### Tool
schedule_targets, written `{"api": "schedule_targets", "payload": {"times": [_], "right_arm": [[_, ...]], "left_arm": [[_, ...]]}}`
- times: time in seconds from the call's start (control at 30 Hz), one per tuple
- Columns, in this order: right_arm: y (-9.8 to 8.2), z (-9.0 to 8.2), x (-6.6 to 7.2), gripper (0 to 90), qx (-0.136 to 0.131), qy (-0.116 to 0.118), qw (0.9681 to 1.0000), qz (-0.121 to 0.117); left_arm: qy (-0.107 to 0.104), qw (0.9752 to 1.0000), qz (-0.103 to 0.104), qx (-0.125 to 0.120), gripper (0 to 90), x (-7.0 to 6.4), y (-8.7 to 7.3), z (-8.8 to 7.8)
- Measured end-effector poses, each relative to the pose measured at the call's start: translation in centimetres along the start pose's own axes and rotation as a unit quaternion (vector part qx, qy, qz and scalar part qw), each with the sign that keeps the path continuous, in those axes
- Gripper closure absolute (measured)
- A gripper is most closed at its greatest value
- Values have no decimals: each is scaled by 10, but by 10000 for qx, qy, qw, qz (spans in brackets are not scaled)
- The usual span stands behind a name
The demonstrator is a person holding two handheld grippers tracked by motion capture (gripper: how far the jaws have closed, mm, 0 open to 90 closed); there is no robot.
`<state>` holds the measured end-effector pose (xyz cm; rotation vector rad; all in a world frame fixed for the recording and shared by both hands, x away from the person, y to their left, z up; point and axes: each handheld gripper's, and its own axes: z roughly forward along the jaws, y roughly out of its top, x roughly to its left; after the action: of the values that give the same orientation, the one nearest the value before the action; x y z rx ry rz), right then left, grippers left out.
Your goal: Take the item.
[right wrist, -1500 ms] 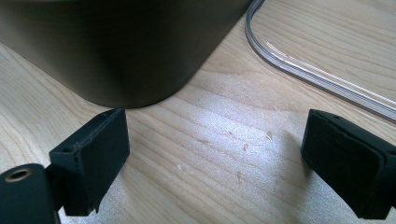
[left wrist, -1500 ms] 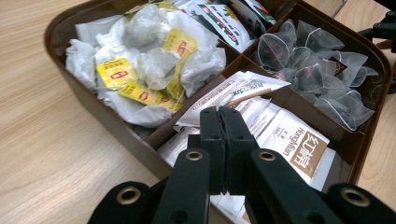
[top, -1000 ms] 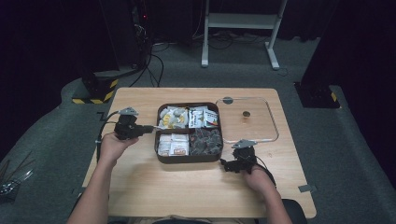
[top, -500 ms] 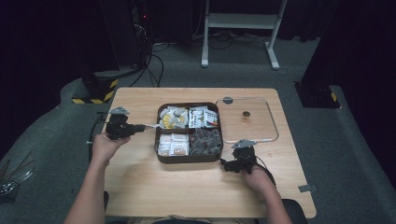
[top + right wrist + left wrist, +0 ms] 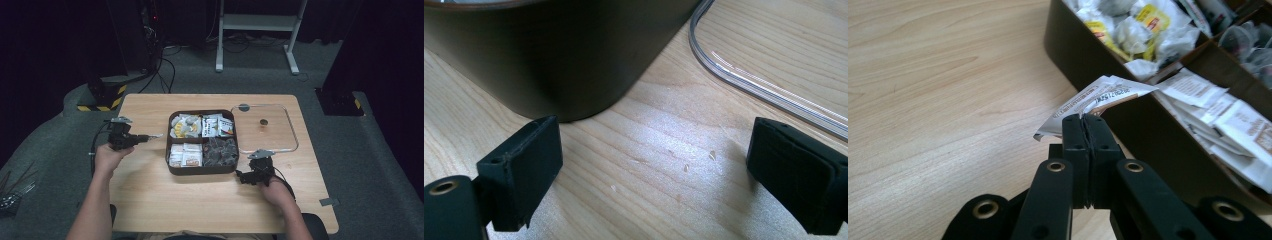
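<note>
One dark round-cornered tray (image 5: 171, 150) with four compartments mid-table, one clear plastic lid (image 5: 290, 131) beside it, left gripper (image 5: 1083, 122) clamped on one crinkled paper sachet (image 5: 1098, 97), right gripper (image 5: 654, 175) gaping empty near front-right tray corner

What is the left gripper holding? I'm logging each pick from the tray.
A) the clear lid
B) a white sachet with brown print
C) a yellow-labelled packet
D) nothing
B: in the left gripper view the jaws of the left gripper are shut on a white sachet with brown print, held over the table just outside the tray.
</note>
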<state>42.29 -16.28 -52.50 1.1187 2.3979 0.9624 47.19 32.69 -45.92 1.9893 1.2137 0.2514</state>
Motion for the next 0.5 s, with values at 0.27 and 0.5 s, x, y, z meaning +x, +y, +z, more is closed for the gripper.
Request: {"api": "schedule_targets", "payload": {"times": [0.27, 0.5], "right_arm": [[0, 0, 0, 77, 6, 1, 10000, -2], [-1, -1, 1, 78, 7, -28, 10000, 30]], "left_arm": [[121, 9997, -118, 201, 891, 9, -4, 20], [212, 9991, -136, 347, 890, 15, -5, 36]]}}
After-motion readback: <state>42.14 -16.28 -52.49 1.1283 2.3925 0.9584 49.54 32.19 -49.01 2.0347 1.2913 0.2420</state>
